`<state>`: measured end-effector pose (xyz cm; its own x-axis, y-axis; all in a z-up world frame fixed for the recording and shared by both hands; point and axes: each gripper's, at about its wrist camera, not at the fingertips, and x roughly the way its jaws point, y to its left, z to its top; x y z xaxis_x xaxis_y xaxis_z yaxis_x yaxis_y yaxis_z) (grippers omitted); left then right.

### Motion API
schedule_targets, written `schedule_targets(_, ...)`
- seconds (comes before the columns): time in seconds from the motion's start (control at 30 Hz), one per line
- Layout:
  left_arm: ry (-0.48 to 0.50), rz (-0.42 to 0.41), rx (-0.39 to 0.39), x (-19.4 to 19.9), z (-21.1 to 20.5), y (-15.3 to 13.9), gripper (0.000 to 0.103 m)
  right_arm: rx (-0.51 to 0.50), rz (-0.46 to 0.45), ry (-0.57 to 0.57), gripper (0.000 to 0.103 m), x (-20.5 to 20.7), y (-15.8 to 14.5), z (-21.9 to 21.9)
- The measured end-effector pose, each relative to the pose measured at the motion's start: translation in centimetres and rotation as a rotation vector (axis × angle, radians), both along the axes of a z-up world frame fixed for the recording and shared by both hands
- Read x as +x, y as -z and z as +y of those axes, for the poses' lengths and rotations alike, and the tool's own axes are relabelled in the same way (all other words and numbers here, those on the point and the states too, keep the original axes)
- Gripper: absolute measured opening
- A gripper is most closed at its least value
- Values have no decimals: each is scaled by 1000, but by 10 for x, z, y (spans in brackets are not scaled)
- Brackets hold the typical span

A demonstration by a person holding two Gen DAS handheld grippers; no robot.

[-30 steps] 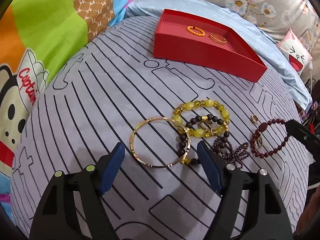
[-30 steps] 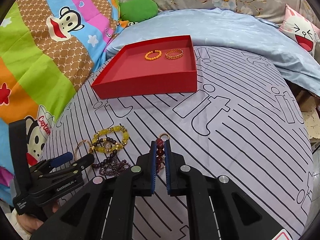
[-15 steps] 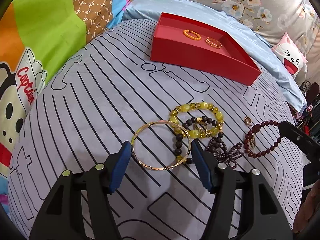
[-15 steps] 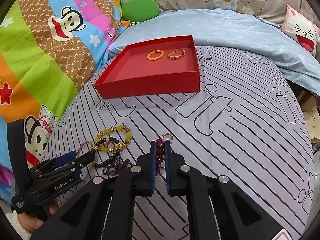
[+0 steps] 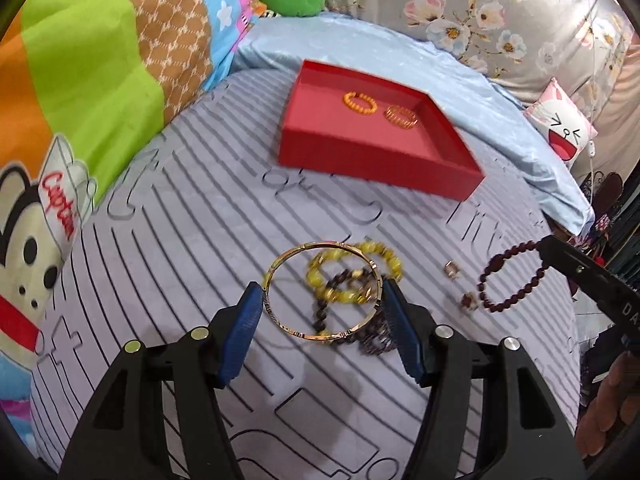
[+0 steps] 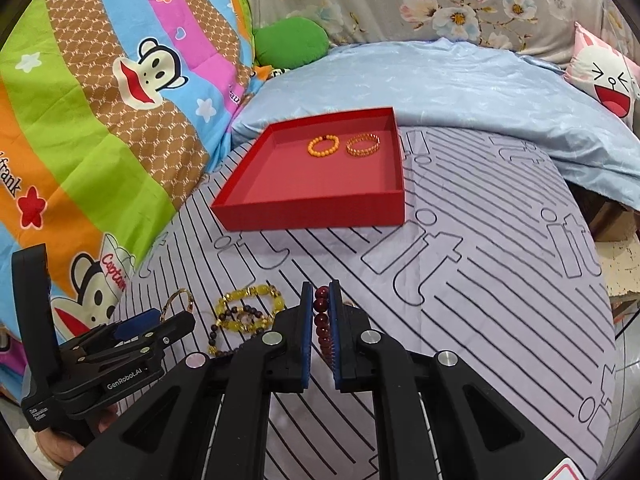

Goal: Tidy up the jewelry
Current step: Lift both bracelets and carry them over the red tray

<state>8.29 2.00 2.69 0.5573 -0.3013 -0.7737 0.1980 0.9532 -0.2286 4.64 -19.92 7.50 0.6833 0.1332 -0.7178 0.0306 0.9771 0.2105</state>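
Note:
A red tray (image 5: 380,164) (image 6: 312,208) sits on the striped bedspread and holds an orange bead bracelet (image 5: 360,102) (image 6: 323,145) and a gold bracelet (image 5: 401,117) (image 6: 363,145). My left gripper (image 5: 322,300) is shut on a gold bangle (image 5: 280,272), pinched across its width and tilted up above the pile. Under it lie a yellow bead bracelet (image 5: 384,256) (image 6: 248,293) and dark bead strands (image 5: 372,340). My right gripper (image 6: 321,312) is shut on a dark red bead bracelet (image 5: 512,276) (image 6: 321,318), lifted off the bed.
A small ring (image 5: 451,269) lies on the bedspread between the pile and the red bracelet. A colourful cartoon quilt (image 6: 100,120) lies to the left, a light blue sheet (image 6: 460,84) behind the tray, a cartoon cushion (image 6: 608,76) at far right.
My left gripper closed in on the gold bangle and lifted it, tilting it up off the pile. My right gripper kept hold of the red bracelet and raised it slightly.

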Motion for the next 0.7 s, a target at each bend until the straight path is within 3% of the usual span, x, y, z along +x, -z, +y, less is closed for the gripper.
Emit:
schedule_targets(0.4, 67, -143, -21, 57, -33, -65, 59, -22, -84, -20, 7, 58, -42, -9)
schedule_targets(0.7, 95, -193, 13, 136, -64, -78, 59, 55, -94, -61, 8, 149, -54, -11)
